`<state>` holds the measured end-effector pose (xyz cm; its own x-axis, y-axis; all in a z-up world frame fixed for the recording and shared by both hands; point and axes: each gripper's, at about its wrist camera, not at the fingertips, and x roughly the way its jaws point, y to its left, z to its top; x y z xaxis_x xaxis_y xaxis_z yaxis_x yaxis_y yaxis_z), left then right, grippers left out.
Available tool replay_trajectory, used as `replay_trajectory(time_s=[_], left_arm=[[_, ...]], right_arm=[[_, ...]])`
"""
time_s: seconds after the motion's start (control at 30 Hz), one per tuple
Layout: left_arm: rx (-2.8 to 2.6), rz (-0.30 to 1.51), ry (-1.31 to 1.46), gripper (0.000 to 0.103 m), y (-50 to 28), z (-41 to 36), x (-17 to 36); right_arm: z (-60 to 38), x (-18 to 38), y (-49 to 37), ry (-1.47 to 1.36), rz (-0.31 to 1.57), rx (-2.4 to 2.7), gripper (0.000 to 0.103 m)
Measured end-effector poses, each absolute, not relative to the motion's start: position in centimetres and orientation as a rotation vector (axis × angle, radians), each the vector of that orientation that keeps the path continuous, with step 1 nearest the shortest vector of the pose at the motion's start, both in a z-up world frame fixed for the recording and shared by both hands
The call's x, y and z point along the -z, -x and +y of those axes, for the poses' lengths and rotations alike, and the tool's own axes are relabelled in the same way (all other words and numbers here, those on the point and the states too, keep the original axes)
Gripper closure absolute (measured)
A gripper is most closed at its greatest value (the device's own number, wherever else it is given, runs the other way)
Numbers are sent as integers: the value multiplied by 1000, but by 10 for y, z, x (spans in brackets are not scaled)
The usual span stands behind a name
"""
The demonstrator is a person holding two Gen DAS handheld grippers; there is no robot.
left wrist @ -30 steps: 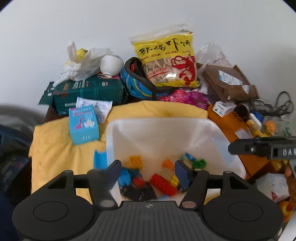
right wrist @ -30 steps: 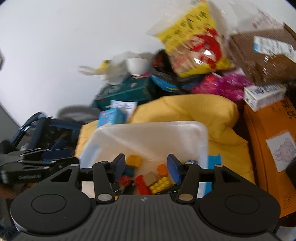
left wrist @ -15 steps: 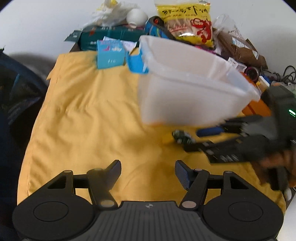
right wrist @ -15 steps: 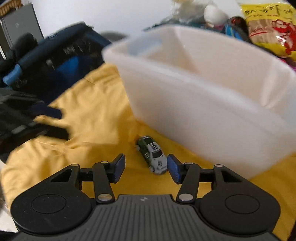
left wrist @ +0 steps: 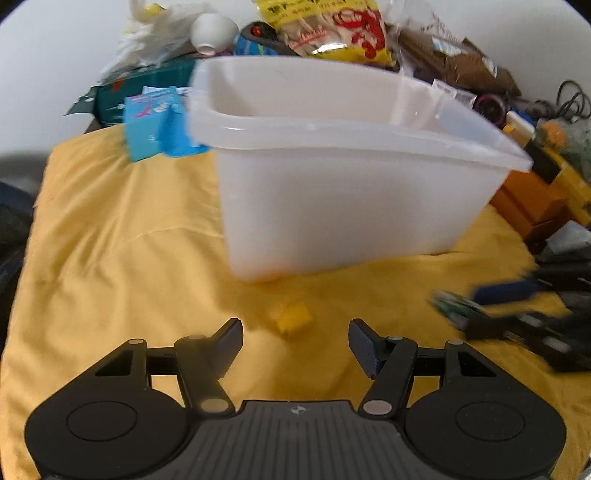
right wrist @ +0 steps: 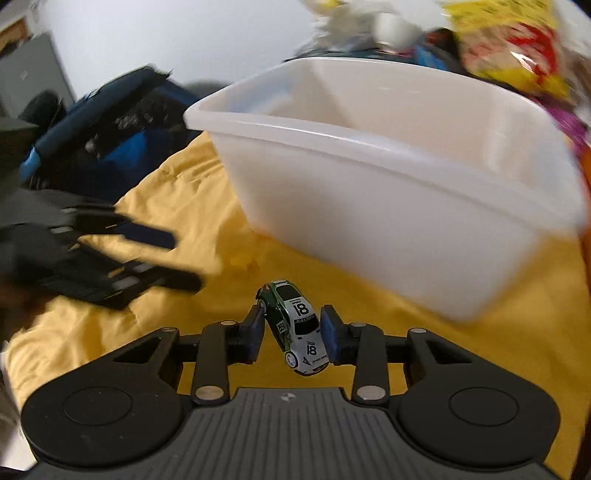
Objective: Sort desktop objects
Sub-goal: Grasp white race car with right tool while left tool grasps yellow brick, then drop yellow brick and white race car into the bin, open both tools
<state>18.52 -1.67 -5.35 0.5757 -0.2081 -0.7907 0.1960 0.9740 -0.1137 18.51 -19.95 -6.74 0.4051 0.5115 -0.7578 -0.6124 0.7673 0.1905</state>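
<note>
got the toy car [right wrist: 293, 326] pinched between my right gripper [right wrist: 291, 334] pads, sitting crooked, nose ahead of the jaws. white bin [right wrist: 391, 162] is just past the tips, so i'd lift clear of its rim before letting go. left gripper [left wrist: 295, 341] is wide open, with a yellow block [left wrist: 290, 317] just ahead of the gap.

A yellow cloth [left wrist: 110, 258] covers the surface. Behind it sit a yellow snack bag [left wrist: 332, 29] (red print), a white cup [left wrist: 214, 31], a green box [left wrist: 147, 79] and a brown parcel [left wrist: 458, 62]. A dark blue bag [right wrist: 103, 125] lies alongside.
</note>
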Motion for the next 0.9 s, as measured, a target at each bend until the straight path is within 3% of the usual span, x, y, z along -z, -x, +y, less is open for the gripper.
replay_trajectory(time_s=[0.13,0.17,0.27,0.57,0.9], left_arm=[[242,953,-36,50,-202,-30,67],[248,973,-53,59,-205,-33,72],[246,972,-80,74,-205,-36,75],[253,887,2,74,-167,-24,29],[273,763,100,74,-176,-16,-64]], right_arm=[[-238,61,-165,60,919,-668,66],[-242,60,-161,47,921,-660,66],[-255,61,-152,10,926,-641,66],[-270,51,-143,-58,900,-629,66],[-273,-23,-191,-221,767,-623,66]])
